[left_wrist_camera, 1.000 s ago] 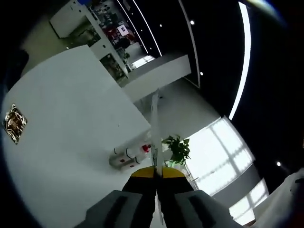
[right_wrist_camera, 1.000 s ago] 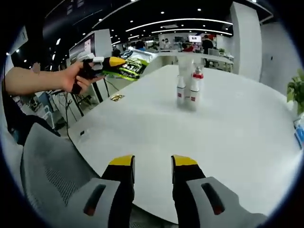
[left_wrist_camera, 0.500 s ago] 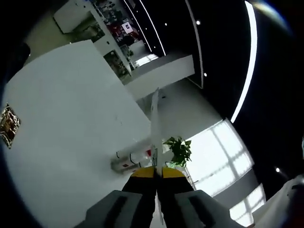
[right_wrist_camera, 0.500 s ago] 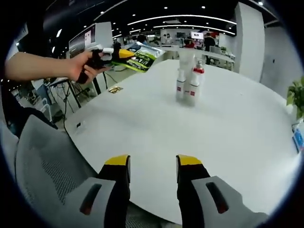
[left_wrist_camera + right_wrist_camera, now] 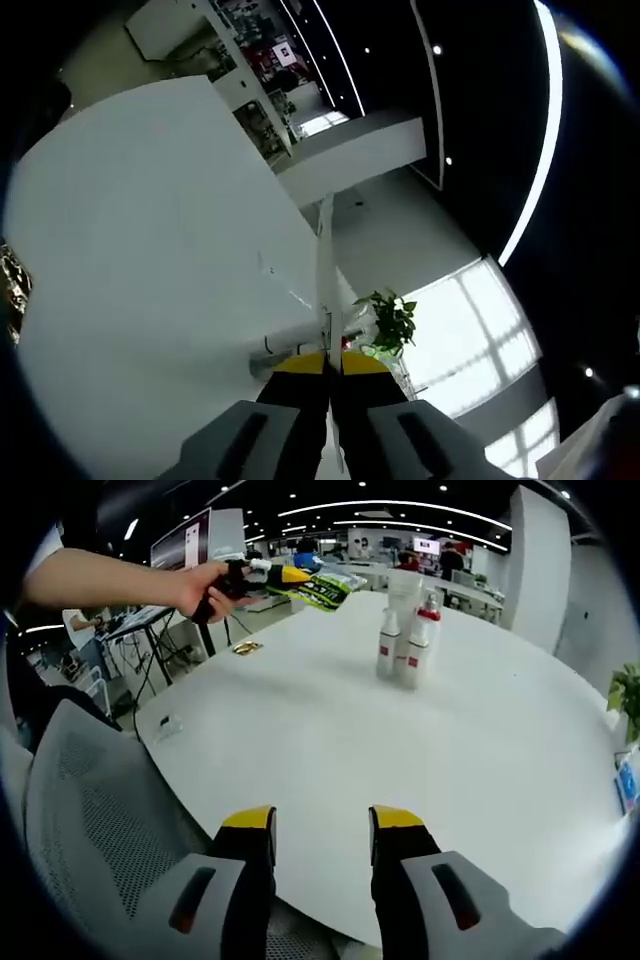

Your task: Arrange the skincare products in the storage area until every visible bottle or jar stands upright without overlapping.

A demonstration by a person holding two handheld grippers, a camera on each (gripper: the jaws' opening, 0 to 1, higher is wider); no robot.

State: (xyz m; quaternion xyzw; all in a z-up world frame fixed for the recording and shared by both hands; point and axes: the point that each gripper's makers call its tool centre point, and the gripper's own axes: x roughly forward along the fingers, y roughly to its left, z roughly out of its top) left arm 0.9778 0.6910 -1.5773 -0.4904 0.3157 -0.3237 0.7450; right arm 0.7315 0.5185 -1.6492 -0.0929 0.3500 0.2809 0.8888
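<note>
While airborne — left gripper (image 5: 285, 576) gripping sachet (image 5: 327, 588)

the counter (image 5: 330, 730) is plain white. on it stand white bottles (image 5: 405, 640) with red labels, one red-capped. beside the counter, a grey mesh chair (image 5: 95, 820). the right claw (image 5: 322, 822) has yellow tips on black; the left claw (image 5: 285, 576) grips a green-and-white printed packet (image 5: 325, 588).
</note>
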